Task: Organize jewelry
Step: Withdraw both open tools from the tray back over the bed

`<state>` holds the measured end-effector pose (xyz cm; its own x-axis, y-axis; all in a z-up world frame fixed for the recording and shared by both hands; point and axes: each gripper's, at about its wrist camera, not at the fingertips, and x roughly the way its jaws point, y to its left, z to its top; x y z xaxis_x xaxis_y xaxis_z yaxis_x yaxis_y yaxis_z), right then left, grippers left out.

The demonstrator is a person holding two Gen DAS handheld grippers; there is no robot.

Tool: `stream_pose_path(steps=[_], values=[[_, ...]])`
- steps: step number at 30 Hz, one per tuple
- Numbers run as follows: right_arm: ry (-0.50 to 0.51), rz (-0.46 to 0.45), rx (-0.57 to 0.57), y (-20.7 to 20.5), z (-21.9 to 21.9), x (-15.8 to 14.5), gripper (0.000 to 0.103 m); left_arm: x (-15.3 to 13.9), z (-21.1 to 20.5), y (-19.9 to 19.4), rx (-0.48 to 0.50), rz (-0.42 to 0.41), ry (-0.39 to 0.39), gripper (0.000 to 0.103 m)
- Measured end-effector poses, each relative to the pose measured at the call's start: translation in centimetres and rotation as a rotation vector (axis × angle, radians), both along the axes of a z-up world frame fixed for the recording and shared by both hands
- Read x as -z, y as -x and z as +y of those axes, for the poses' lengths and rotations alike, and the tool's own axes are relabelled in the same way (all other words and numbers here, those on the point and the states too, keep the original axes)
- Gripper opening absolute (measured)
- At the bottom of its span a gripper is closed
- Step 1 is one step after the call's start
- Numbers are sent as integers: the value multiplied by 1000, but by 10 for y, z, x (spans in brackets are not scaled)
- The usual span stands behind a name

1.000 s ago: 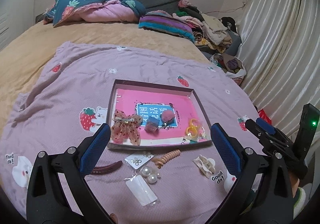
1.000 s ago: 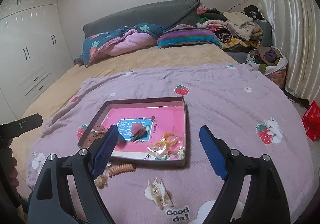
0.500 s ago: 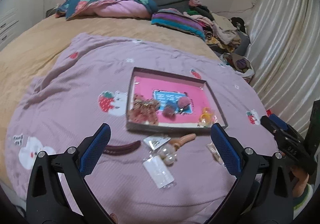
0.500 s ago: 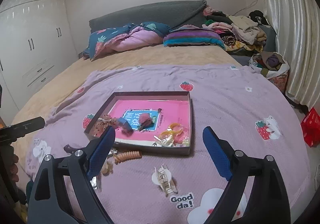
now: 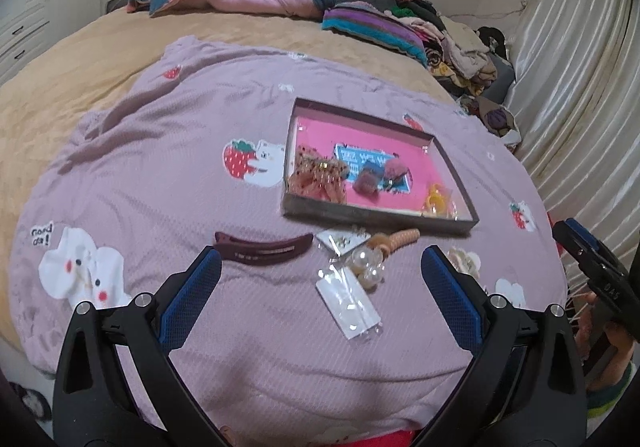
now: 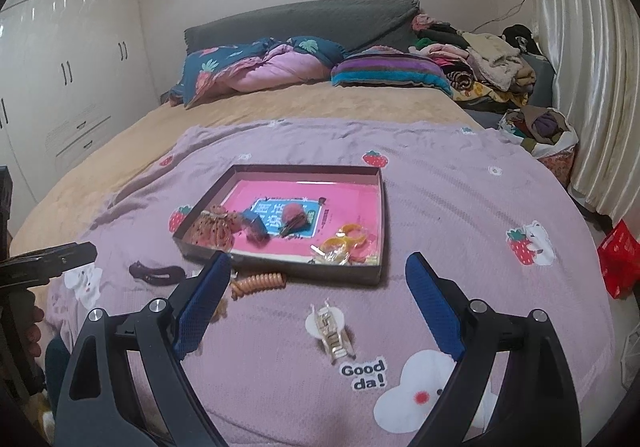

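- Here, my left gripper [image 5: 320,279] has its blue-padded jaws wide apart and holds nothing; it hangs above the lilac printed blanket [image 5: 160,175].
- My right gripper [image 6: 318,287] is also spread wide and empty.
- The shallow dark-walled cardboard tray with a pink floor [image 5: 372,212] lies on the blanket at 1 o'clock in the left view.
- Inside the tray I see a dotted orange fabric bow [image 5: 318,177] at its 9 o'clock end and yellow plastic rings [image 5: 437,200] at its 3 o'clock end.
- A long dark maroon hair clip [image 5: 262,248] lies outside the tray, at 7 o'clock from it.
- A peach spiral hair tie [image 6: 258,283] lies just beside the tray's near wall.
- A cream claw clip [image 6: 330,331] rests between the right fingers, at 6 o'clock from the tray.
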<state>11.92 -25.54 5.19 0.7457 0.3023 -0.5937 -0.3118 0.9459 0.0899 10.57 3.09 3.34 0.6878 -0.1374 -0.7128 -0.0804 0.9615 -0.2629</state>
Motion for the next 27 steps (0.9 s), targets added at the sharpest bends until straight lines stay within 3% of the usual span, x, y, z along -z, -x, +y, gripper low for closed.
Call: stream_pose_path(steps=[27], values=[[77, 117, -158, 40, 45, 60, 88, 64, 4, 33, 13, 141, -19, 93]])
